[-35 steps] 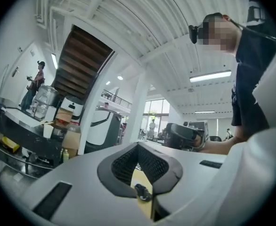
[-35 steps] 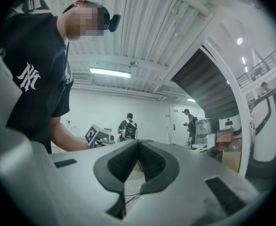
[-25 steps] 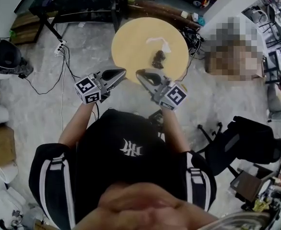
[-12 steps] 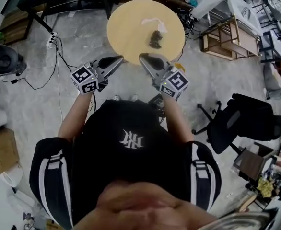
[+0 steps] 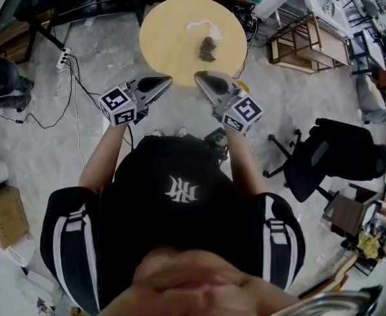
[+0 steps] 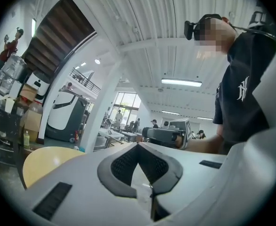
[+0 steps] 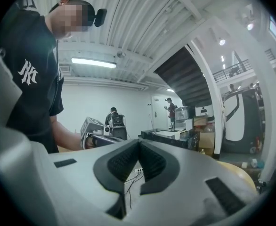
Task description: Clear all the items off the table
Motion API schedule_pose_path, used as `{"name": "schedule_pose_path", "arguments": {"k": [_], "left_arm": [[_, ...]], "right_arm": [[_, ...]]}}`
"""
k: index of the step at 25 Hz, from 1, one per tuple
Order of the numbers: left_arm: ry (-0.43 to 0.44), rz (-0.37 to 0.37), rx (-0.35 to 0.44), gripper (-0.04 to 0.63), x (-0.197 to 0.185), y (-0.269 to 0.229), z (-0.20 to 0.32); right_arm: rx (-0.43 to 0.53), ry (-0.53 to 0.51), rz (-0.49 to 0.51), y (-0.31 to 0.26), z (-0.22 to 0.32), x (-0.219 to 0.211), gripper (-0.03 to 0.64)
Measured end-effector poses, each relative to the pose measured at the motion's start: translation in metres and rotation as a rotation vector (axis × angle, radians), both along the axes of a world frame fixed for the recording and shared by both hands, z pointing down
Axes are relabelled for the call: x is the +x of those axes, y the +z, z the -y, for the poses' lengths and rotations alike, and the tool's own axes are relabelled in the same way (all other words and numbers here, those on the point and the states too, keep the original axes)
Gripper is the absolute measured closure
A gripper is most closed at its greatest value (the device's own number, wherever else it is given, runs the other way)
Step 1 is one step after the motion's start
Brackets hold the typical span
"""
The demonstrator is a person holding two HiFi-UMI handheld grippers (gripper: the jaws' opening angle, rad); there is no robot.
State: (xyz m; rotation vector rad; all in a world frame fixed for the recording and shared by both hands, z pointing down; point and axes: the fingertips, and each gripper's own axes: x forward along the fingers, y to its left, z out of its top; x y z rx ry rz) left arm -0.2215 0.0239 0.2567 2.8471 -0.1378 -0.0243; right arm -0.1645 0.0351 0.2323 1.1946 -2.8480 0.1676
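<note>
1. Near the middle of the round table (image 5: 160, 41), slightly right: a small dark clump (image 5: 207, 49). Just beyond it on the far side, a white crumpled scrap (image 5: 203, 26); impossible to say whether touching.
2. Probably light and soft, both of them, more likely to crush than to slip. Best pinched across the bulk of the clump from above, and the scrap by a raised fold. Too small to name the material.
3. Left gripper (image 5: 166, 80): clenched on nothing, held level just short of the table's near edge.
4. Right gripper (image 5: 199, 77): likewise clamped together and empty, beside the left, angled toward the table.
5. Farther out: cable (image 5: 74, 110) trailing over the floor at left, black chair (image 5: 331, 157) at right, wooden rack (image 5: 305, 41) far right.
</note>
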Motion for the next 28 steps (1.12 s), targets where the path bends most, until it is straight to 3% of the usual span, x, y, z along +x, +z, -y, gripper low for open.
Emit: {"name": "schedule_pose_path", "arguments": {"k": [4, 8, 21, 28], "left_arm": [[0.011, -0.025, -0.001, 0.583, 0.000, -0.001, 0.002], [0.015, -0.005, 0.001, 0.583, -0.002, 0.006, 0.007], [-0.041, -0.012, 0.012, 0.583, -0.032, 0.018, 0.033], [-0.050, 0.025, 0.039, 0.583, -0.035, 0.034, 0.050]], "right_arm": [[0.004, 0.013, -0.018, -0.002, 0.001, 0.001, 0.614], [0.009, 0.021, -0.038, -0.003, 0.006, 0.003, 0.614], [0.022, 0.085, -0.104, 0.001, 0.024, 0.005, 0.611], [-0.003, 0.077, -0.110, 0.019, 0.034, -0.006, 0.589]]}}
